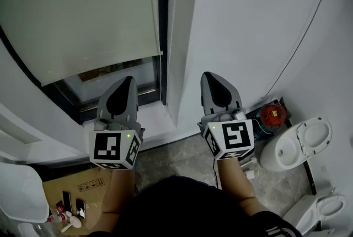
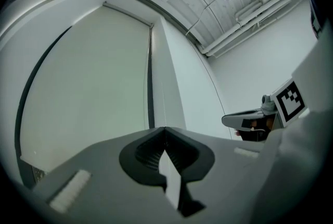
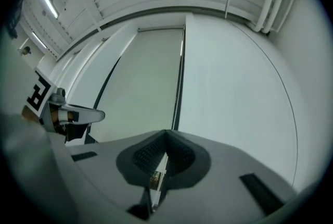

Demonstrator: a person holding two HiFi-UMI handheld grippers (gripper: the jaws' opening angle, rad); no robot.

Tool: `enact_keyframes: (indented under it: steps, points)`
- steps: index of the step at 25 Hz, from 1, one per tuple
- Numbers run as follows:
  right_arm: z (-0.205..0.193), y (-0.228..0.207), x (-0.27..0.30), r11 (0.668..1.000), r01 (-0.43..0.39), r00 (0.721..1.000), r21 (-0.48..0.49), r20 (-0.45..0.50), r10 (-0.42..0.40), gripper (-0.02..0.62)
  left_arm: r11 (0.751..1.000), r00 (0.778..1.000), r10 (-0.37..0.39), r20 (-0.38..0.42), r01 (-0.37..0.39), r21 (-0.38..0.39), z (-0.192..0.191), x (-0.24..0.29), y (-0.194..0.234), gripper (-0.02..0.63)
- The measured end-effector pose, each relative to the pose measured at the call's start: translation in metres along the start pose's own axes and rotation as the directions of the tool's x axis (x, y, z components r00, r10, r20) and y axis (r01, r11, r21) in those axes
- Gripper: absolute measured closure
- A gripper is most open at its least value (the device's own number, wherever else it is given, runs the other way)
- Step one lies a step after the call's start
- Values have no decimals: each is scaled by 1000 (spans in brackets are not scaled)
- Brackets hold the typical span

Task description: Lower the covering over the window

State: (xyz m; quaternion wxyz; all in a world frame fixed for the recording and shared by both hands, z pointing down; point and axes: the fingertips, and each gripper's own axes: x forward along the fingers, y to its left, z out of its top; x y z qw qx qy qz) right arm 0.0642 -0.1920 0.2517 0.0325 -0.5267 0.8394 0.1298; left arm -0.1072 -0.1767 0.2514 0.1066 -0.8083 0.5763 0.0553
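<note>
the blind (image 1: 83,15) hangs most of the way down the window (image 1: 113,80), a strip bare below. left gripper (image 1: 127,81) and right gripper (image 1: 210,77) hover near its chain (image 1: 160,65), fingers pressed together, empty, likely ready to pull.

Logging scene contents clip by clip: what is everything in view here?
window: one, dark-framed, left of the white wall
roller blind: one, off-white, covers all but the window's bottom strip
bead chain: one, white, blind's right edge
toilets: two, white, floor at right
red device: one, red, beside the toilets
cardboard box: one, brown, floor lower left
left gripper: one, grey, shut, empty
right gripper: one, grey, shut, empty
</note>
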Motion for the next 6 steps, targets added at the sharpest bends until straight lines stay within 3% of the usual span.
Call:
enact_keyframes:
  steps: [6]
  points:
    - [-3,1,6,1000,-7,1000,2,-1,7,583,1000,1000,1,-2,-1,-6,-3,4,2,597]
